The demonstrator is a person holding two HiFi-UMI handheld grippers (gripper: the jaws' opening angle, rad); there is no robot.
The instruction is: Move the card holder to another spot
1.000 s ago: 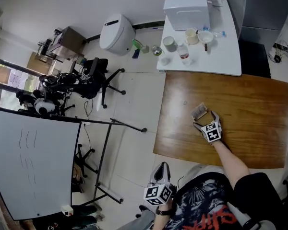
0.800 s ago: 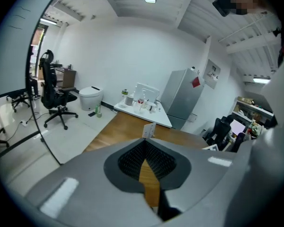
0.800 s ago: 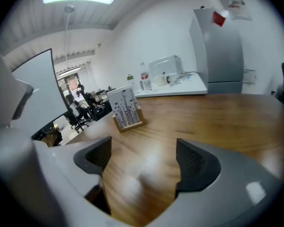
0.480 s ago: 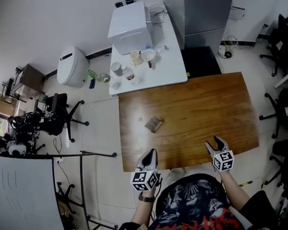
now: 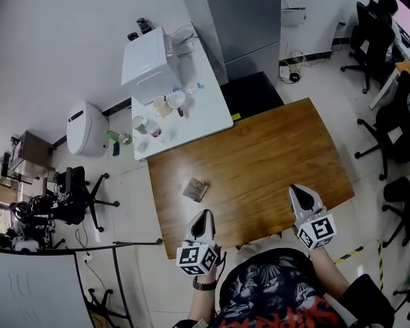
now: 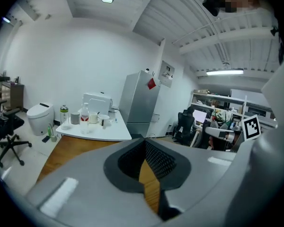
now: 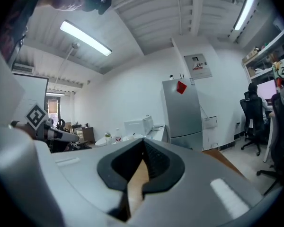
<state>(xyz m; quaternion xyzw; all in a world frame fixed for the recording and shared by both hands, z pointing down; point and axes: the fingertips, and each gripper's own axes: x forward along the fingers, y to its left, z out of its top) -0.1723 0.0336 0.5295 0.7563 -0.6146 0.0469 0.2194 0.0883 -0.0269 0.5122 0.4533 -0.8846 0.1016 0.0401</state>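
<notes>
The card holder, a small tan and grey case, lies flat on the left half of the brown wooden table in the head view. My left gripper hangs over the table's near edge, a short way in front of the holder, shut and holding nothing. My right gripper is at the near right edge of the table, far from the holder, also shut with nothing between its jaws. Both gripper views show closed jaws meeting at the tips, and neither shows the card holder.
A white side table with cups, a bottle and a white appliance adjoins the far left of the wooden table. A grey fridge stands behind. Office chairs sit to the right, a whiteboard stand to the left.
My right gripper let go of the card holder, drew back to the near right edge of the table and shut. The left gripper came up to the near edge. The head view swung right.
</notes>
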